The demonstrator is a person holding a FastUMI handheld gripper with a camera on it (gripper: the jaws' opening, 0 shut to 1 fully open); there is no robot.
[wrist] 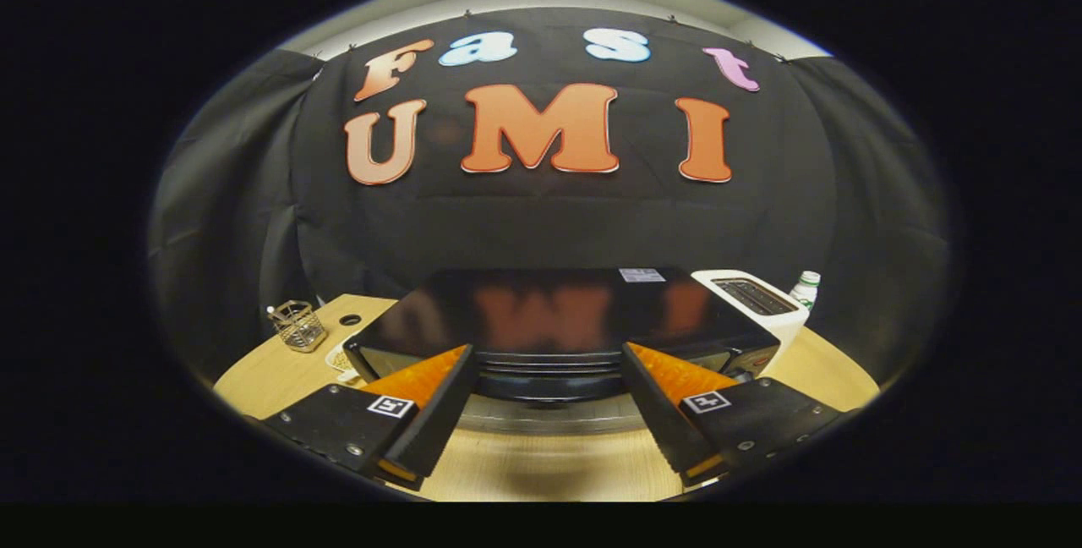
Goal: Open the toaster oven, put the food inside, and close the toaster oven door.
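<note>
A black toaster oven (541,311) with a glossy top stands on the wooden table (270,375), straight ahead of me. My gripper (548,353) is open, and its fingertips (461,355) flank the top front edge of the oven. Between the fingers lies the dark ribbed door handle (549,375), with a blurred glassy pane just below it. Neither finger presses on anything. A small white dish (340,359) with pale bits of food peeks out at the oven's left front corner, mostly hidden by the left finger.
A white pop-up toaster (752,298) stands against the oven's right side, with a green-capped bottle (807,286) behind it. A wire holder (297,326) sits at the table's left, near a round cable hole (350,320). Black cloth walls close off the back.
</note>
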